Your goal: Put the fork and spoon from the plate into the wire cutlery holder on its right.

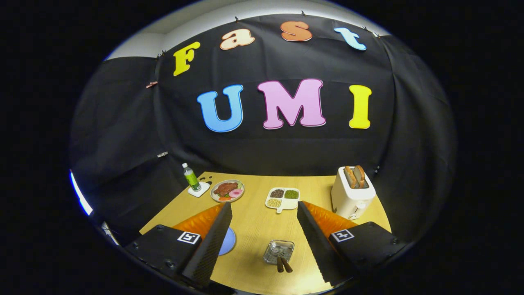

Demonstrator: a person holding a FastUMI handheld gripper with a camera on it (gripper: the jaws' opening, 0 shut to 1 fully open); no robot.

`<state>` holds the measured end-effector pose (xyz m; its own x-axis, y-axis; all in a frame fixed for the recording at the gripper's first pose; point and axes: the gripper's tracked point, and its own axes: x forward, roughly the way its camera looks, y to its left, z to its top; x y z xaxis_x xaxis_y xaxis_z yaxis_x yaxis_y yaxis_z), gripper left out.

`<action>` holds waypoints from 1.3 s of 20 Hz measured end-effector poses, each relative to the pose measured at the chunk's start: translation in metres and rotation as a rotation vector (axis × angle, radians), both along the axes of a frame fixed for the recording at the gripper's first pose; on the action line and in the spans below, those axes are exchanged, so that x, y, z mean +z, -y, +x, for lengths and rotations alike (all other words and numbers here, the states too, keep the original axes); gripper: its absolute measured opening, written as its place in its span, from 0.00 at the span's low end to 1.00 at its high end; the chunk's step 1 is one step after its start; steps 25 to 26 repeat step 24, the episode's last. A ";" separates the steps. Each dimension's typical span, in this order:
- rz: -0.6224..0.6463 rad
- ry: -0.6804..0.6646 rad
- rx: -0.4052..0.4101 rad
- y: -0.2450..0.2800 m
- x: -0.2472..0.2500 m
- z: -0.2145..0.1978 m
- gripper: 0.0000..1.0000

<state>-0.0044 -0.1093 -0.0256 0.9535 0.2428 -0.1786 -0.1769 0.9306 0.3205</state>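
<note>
Tool (262, 229) spread apart, empty, above bench (254, 221). Wire cutlery holder (278, 250) between fingers, 2 brown handles (283, 264) sticking out. Blue plate (229, 241) behind left finger.

Position: rides on the gripper (262, 235), high above the table's (254, 221) near edge.
Direction: forward and down along the parted fingers toward the far edge and booth wall.
Nearness: well back; whole tabletop visible.
</note>
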 end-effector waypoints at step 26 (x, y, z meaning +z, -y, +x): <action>0.001 0.109 0.088 -0.004 0.014 -0.016 0.99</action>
